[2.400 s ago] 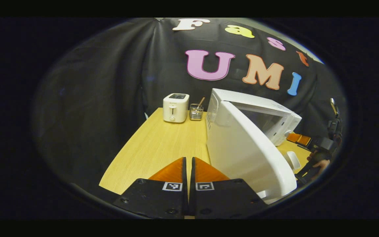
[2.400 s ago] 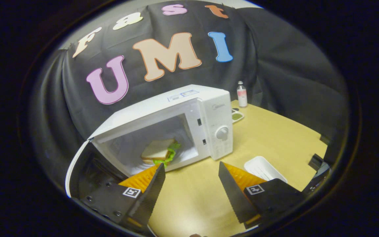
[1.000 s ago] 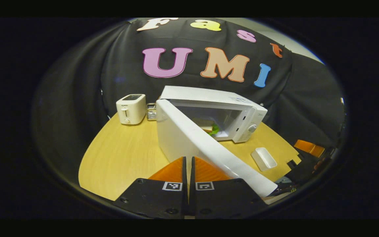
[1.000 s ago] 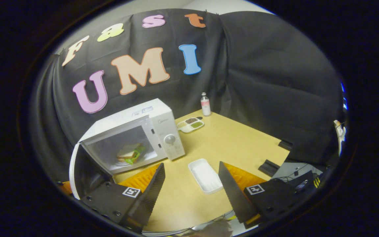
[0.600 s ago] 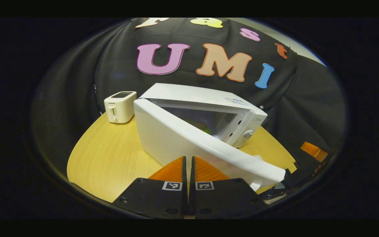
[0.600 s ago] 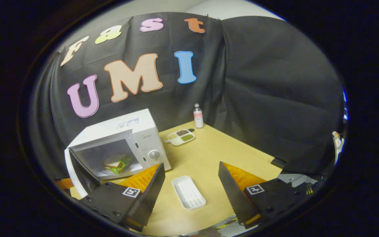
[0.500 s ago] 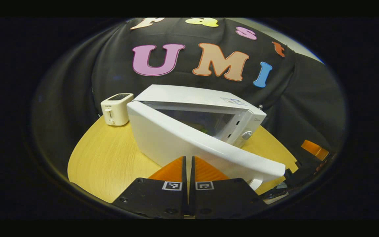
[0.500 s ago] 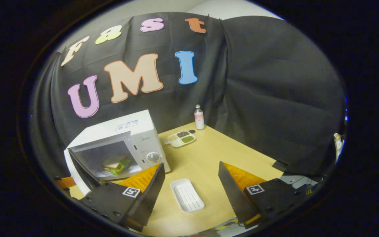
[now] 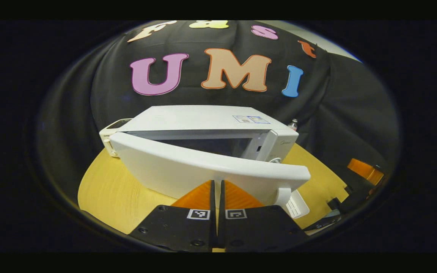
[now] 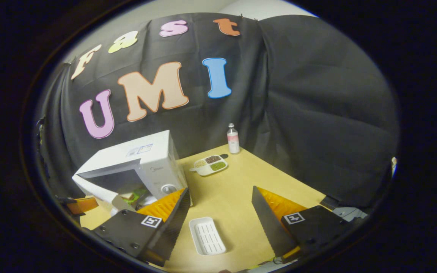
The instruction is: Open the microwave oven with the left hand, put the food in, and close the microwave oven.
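The white box-shaped microwave oven stands on the light wood-grain surface, against the black cloth wall. Its white door is hinged at the left and stands partly open, swung at a shallow angle to the oven front, with the dark cavity visible in the gap above it. The left tongs are closed, fingers together with nothing between them, their tips pressed against or just in front of the outer face of the door; contact cannot be confirmed.

In the right gripper view the same oven appears at the left, door ajar. The food, a sandwich with white bread and green leaf, lies inside the cavity, seen through the gap. The right tongs are open wide and empty, held above the surface well clear of the oven. A white ribbed rectangular plastic tray lies empty on the surface between and below the fingers. Farther back, a white divided dish with dark and green contents sits near a small clear bottle with a pink label, upright at the far edge.
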{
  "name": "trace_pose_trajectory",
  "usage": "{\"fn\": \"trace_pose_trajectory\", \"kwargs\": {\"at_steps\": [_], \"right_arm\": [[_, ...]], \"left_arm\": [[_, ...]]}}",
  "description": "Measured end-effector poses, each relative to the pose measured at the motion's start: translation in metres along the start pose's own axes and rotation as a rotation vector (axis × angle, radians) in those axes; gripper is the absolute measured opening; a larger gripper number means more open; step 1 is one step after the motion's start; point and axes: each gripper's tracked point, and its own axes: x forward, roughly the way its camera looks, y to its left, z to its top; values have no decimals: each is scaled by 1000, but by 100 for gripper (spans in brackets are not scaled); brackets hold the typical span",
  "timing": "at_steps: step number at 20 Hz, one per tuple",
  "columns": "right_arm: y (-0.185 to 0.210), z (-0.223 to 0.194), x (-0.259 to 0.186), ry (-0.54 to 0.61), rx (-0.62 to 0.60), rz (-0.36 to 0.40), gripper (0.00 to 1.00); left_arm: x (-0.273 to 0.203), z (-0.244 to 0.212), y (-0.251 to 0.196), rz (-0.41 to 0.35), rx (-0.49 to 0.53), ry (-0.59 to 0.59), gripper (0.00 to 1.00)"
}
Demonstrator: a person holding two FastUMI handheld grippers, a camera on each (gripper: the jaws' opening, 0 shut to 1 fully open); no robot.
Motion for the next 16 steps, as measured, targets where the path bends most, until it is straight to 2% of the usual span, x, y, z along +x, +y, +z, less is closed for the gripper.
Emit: {"fn": "trace_pose_trajectory", "kwargs": {"at_steps": [1, 2, 3, 4, 5, 11, 12, 16], "right_arm": [[-3, 1, 2, -5, -5, 9, 100], [-4, 5, 4, -14, -6, 19, 100], [-4, 9, 6, -27, -5, 30, 92], [-5, 14, 7, -39, -6, 38, 92], [-8, 15, 8, -49, -7, 43, 100], [-22, 24, 13, -77, 9, 57, 100], [-25, 26, 12, -81, 16, 55, 92], [-36, 28, 16, -90, 55, 49, 92]], "left_arm": [[6, 2, -5, -2, 4, -2, 0], [11, 5, -11, -7, 6, -5, 3], [15, 7, -17, -14, 8, -10, 2], [21, 10, -22, -18, 12, -14, 2], [25, 13, -27, -21, 18, -21, 1], [51, 32, -46, -14, 29, -52, 0], [55, 35, -48, -13, 30, -56, 0], [66, 46, -56, -22, 43, -74, 1]]}}
